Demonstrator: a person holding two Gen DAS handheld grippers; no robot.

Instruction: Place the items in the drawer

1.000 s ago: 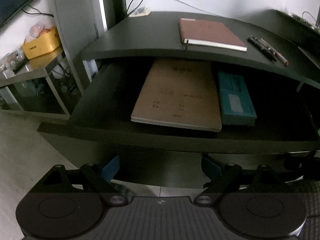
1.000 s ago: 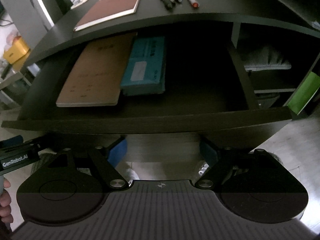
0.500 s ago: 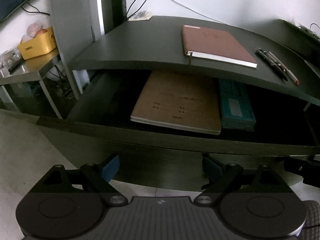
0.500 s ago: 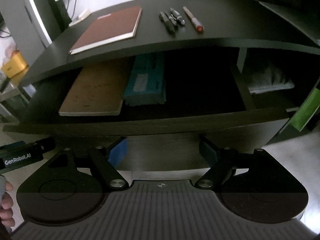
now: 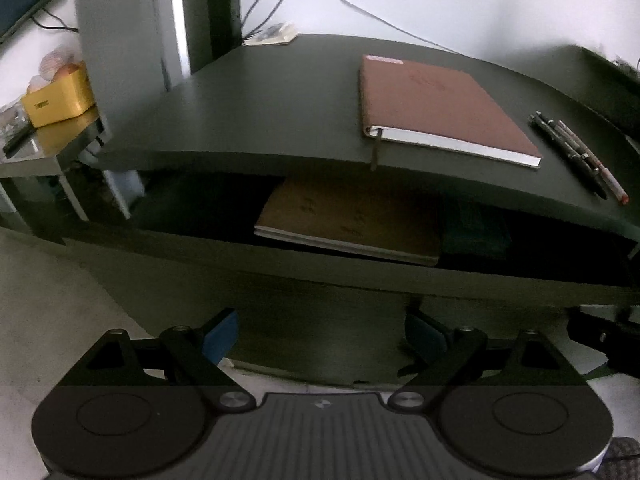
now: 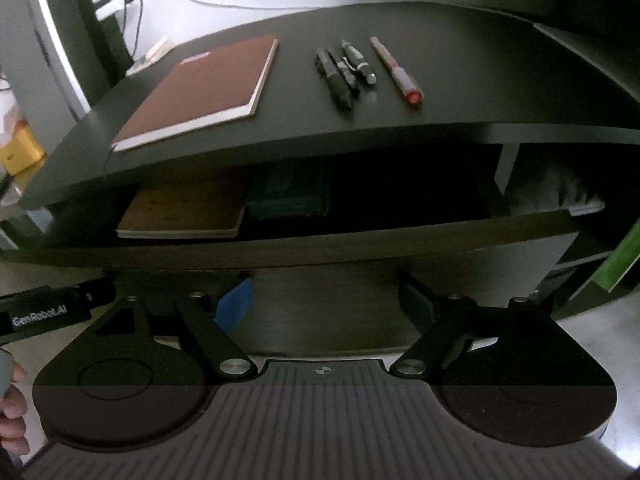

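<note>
A dark drawer (image 5: 320, 276) (image 6: 320, 248) stands pulled out under a dark desk top. In it lie a tan notebook (image 5: 352, 224) (image 6: 184, 212) and a teal box (image 5: 476, 232) (image 6: 292, 196). On the desk top lie a brown notebook (image 5: 440, 108) (image 6: 204, 88), several dark pens (image 5: 568, 152) (image 6: 344, 72) and a red-tipped pen (image 6: 396, 72). My left gripper (image 5: 320, 332) is open and empty, in front of the drawer's face. My right gripper (image 6: 324, 300) is open and empty, also in front of the drawer.
A grey panel (image 5: 124, 40) and a yellow box (image 5: 60, 96) on a side table stand left of the desk. Cables run down the white wall. Shelves with a green object (image 6: 616, 264) are at the right. The left gripper's body (image 6: 52, 312) shows in the right wrist view.
Both grippers have pulled back and risen: the desk top shows more, the drawer's inside shows less. Both stay open and empty.
</note>
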